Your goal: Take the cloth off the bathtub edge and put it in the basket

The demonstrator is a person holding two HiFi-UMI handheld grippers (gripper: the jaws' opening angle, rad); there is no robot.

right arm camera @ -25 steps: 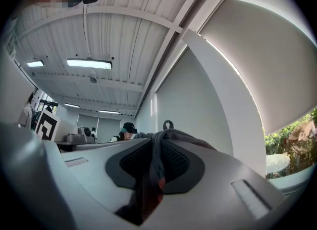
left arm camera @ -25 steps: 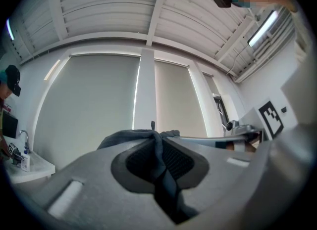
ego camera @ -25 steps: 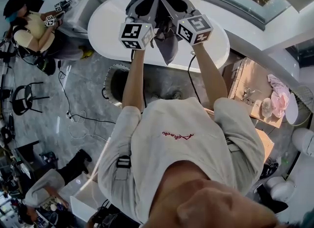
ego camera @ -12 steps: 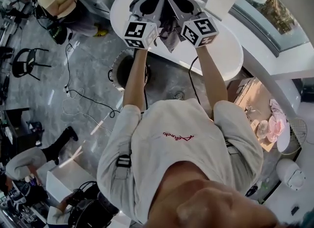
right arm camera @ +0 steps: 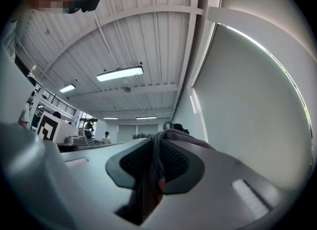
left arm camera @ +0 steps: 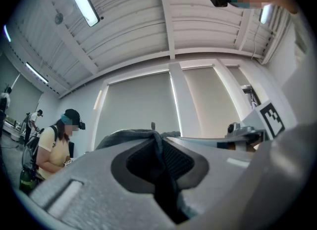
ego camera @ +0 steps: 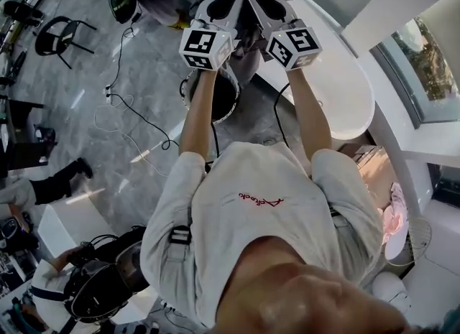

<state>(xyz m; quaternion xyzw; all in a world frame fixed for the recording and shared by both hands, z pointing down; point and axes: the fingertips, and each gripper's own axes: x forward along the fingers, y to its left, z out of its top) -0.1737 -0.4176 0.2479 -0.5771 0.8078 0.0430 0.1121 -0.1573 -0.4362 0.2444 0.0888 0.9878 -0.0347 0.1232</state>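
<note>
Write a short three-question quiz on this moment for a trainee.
1. True or false: the left gripper and the right gripper are both shut on the cloth.
2. Where does the basket stand? A) on the floor beside the bathtub; B) on the bathtub's edge; C) on a shelf.
3. Short answer: is the cloth in the basket yet?
Key: 1 true. 2 A. 3 No: both grippers hold it up.
</note>
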